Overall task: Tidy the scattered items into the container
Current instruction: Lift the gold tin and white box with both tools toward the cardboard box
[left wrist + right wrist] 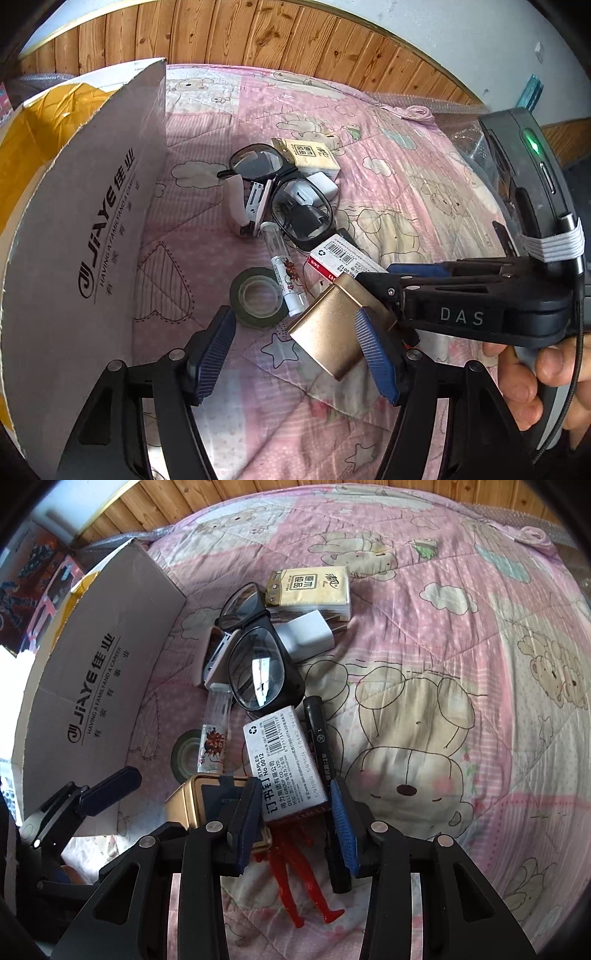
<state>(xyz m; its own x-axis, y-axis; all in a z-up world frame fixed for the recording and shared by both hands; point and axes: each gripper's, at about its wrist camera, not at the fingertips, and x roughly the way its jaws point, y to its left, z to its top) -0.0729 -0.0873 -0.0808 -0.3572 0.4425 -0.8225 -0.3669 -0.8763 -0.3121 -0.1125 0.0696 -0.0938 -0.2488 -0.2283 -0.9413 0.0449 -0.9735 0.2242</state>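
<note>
Nearest in the left wrist view, the left gripper [295, 354] stands wide apart over the pink quilted bedspread with cartoon bears [406, 192], its blue ribbed pads [376, 354] on either side of a small gold-coloured metal tin [332, 332] without closing on it; the right pad lies against or just beside the tin's edge, and I cannot tell which. The right gripper [295, 812] reaches in from the right, held by a person's hand [532, 376], and its fingers bracket the near end of a white staple box with a barcode and red edge [284, 760], which rests partly over the gold tin; the pads are narrow about the box, but whether they press it I cannot tell. Under that gripper lies a red plastic toy figure [303, 878], and a black marker pen [325, 760] runs alongside the box. Just beyond are a roll of dark tape [258, 295], a clear-capped lip balm tube [284, 277], black-framed glasses [255, 664], a white stapler [243, 206], a white plug charger [306, 635] and, farthest in the heap, a yellow tissue packet [310, 587]. The open grey cardboard box printed JIAYE [85, 236], the container, stands to the left of the heap, with wooden wall panelling [258, 33] behind the bed.
</note>
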